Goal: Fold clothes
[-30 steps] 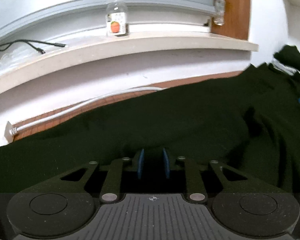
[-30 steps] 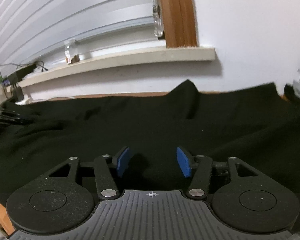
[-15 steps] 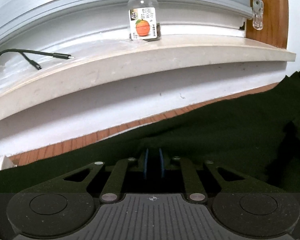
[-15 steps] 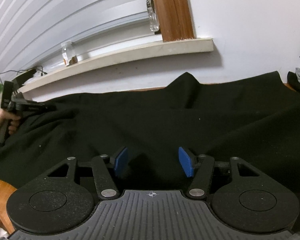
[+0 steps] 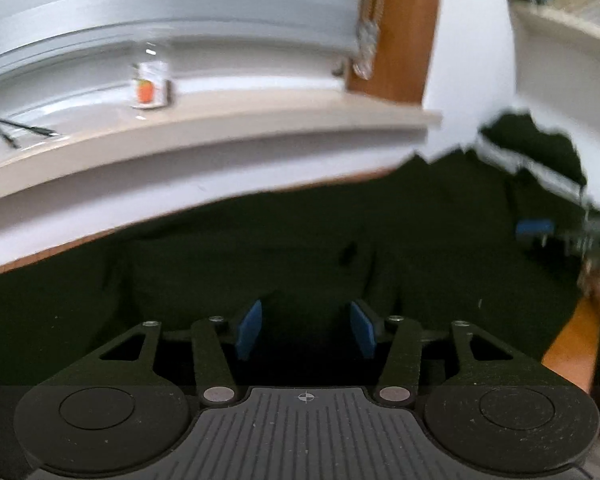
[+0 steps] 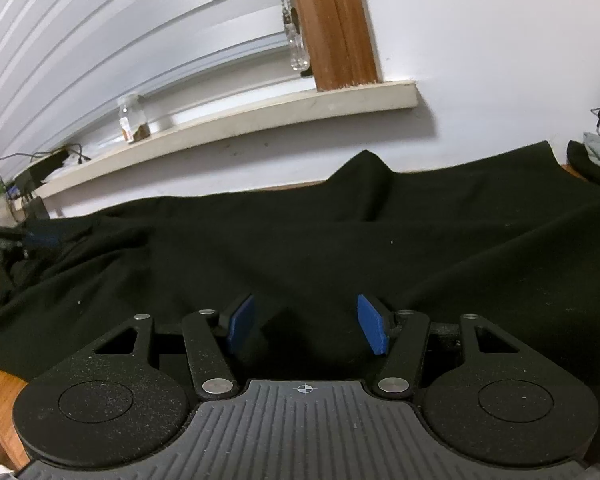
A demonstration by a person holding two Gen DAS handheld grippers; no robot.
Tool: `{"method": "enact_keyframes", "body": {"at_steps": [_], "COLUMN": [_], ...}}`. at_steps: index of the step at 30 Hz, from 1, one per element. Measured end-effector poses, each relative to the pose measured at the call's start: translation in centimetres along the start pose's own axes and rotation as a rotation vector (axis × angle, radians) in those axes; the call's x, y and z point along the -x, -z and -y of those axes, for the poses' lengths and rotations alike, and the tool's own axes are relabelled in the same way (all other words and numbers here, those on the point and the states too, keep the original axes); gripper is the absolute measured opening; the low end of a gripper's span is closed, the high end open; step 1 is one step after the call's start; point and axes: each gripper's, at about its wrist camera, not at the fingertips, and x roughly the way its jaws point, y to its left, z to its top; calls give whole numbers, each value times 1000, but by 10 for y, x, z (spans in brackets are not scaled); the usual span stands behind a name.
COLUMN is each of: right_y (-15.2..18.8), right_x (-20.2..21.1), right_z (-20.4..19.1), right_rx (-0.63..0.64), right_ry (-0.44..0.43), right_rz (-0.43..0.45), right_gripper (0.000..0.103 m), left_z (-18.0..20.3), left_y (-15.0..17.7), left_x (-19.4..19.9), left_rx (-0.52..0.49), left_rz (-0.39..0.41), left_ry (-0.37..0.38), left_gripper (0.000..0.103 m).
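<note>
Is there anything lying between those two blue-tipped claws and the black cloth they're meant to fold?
Nothing visible: the left gripper, its jaws opening, and the right gripper both sit directly over bare black garment.

- We see that the left gripper (image 5: 306, 330) has black linkage arms with small silver screws, and two blue pads (image 5: 249, 330).
- Its base is a grey ribbed plate between two round black discs, with a small crosshair mark.
- The right gripper (image 6: 306, 328) looks the same, with flat blue pads (image 6: 373, 330) and silver pivot pins.
</note>
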Motion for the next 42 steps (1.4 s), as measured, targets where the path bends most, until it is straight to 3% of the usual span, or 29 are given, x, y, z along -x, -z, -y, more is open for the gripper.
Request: {"method": "enact_keyframes", "body": {"at_steps": [2,5,7,9,12,14,16,23,26,33,37,42], "right_y": [0,0,0,0,0,0,0,1,1,4,-1,-5], "right_x": [0,0,0,0,0,0,0,2,2,11,16,2], "right_z": [0,0,0,0,0,0,-1,-1,-1,-29,-83,-178], "right_rx": [-1,-1,0,0,-1,2,6,14,13,124,205,348], "right_ry": [-1,-2,-1,0,0,1,1,9,19,72,-85,-311], "right_rz": [-1,-1,-2,-2,-2,-3,-4,12,16,76,88,45], "right_gripper": [57,57,57,57,57,57,58,58,58,58,57,57], "left_z": [-1,-5,-9,-6,-4,-12,-24,-58,-72,-95,-93,-90], "left_y": [-1,-11,-19,-22,-18,-10,5,87,125,173,180,185], "left_x": [-8,-5,-3,1,17,40,69,175,210,246,253,255], "left_rx": [-2,-5,22,22,22,64,107,194,241,348,366,367], "left_rz": [-11,55,80,77,90,123,148,132,106,76,88,101], "left_ry": [-29,-141,-158,-163,-185,-201,-225,-397,-472,-519,-503,-497], "left_gripper": [4,4,4,7,24,56,65,77,77,77,77,77]}}
